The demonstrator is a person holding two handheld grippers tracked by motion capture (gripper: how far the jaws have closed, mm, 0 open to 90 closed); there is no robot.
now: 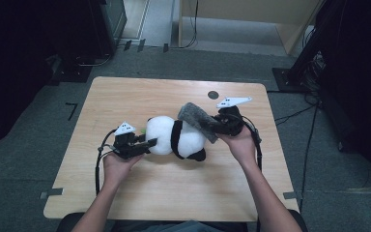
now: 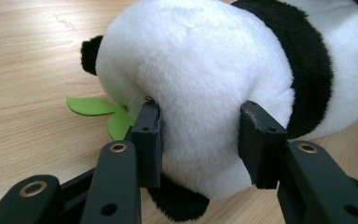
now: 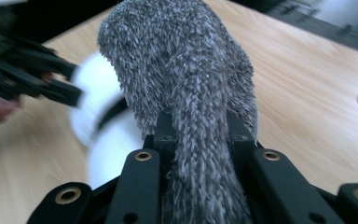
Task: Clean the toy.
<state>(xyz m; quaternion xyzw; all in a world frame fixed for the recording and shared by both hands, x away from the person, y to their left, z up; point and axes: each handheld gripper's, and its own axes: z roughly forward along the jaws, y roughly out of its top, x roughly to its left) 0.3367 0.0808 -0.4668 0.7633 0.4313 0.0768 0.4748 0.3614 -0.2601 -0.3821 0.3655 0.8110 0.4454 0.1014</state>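
Item one: plush panda (image 1: 176,137), white with a black band, lying on its side near the middle of the wooden bench (image 1: 140,193), green felt leaves (image 2: 103,114) tucked under it. My left claw (image 1: 147,143) presses against its left end; in the left gripper view the jaws stand apart with the white plush bulging between them, both pads denting the fur, so I am gripping the panda. Item two: grey shaggy cloth (image 1: 197,119), draped over the panda's upper right side. My right claw (image 1: 214,123) is closed on one end of that cloth, which rises beyond the jaws. A round hole (image 1: 213,94) sits farther back in the bench.
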